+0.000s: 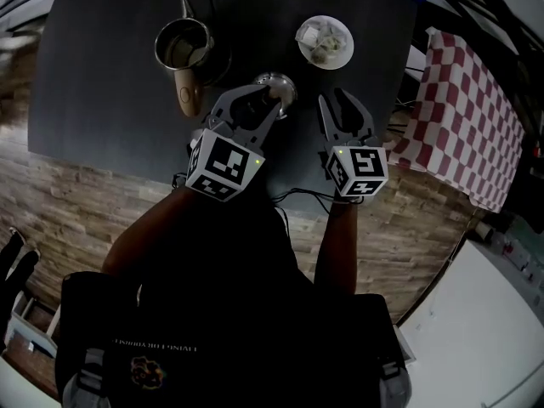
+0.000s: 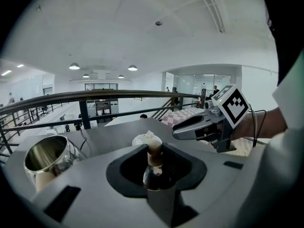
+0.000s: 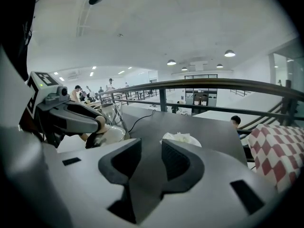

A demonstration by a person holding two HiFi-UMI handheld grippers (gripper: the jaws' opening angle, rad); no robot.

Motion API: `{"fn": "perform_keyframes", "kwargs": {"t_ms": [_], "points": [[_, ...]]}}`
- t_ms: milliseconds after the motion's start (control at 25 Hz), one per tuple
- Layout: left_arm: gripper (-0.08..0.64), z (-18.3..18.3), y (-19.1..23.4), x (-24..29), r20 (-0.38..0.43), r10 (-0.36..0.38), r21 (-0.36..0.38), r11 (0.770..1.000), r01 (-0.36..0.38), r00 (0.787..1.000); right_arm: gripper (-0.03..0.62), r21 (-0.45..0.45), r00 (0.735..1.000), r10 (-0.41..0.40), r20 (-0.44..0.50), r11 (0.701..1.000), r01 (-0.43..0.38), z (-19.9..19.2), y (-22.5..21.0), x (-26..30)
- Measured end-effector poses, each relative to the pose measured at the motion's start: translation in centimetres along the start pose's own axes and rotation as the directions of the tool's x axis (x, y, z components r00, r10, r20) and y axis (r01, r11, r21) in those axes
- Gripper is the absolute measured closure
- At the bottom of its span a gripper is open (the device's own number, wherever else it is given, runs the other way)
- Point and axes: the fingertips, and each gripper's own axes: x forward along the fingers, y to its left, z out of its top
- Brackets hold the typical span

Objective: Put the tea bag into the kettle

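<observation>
Your left gripper [image 1: 270, 100] holds the lid [image 1: 277, 82] in its jaws, the kettle [image 1: 183, 48] stands open, your right gripper [image 1: 344, 113] has parted, empty jaws, and the tea bags [image 1: 321, 41] lie unpicked on the plate [image 1: 345, 54].

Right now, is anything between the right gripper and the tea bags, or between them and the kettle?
Nothing visible. Bare table lies between the open right gripper and the tea bags. The kettle stands open; the left gripper holds its lid aside.

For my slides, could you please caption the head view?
Left gripper holds the kettle lid; open right gripper faces the tea bag plate beside the kettle.
</observation>
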Motion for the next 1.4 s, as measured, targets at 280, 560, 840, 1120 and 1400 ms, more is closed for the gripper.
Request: {"fn": "perform_keyframes", "kwargs": {"t_ms": [280,560,840,1120,1400], "points": [[0.46,-1.3,1.2,2.4,-0.033,0.009,-0.035,0.999,-0.01,0.999,0.453,-0.028,0.998,-0.023,-0.066,0.999,0.022,-2.0,-2.4,3.8],[0.46,-2.6,2.7,4.0,-0.067,0.044,-0.041,0.998,-0.047,0.997,0.453,-0.023,0.994,-0.012,-0.111,1.0,0.01,-3.6,-4.1,7.2],[0.46,-3.4,4.1,6.1,-0.09,0.049,-0.065,0.996,-0.055,0.995,0.453,-0.025,0.99,-0.004,-0.14,1.0,0.0,-4.7,-5.6,9.8],[0.46,-3.6,4.6,7.6,-0.11,0.043,-0.051,0.998,-0.049,0.993,0.453,-0.021,0.991,-0.003,-0.135,1.0,0.0,-5.4,-6.8,11.2],[0.46,-4.6,4.8,8.3,-0.139,0.038,-0.04,0.998,-0.044,0.99,0.453,-0.016,0.992,0.013,-0.122,1.0,-0.015,-5.5,-6.7,12.2]]}}
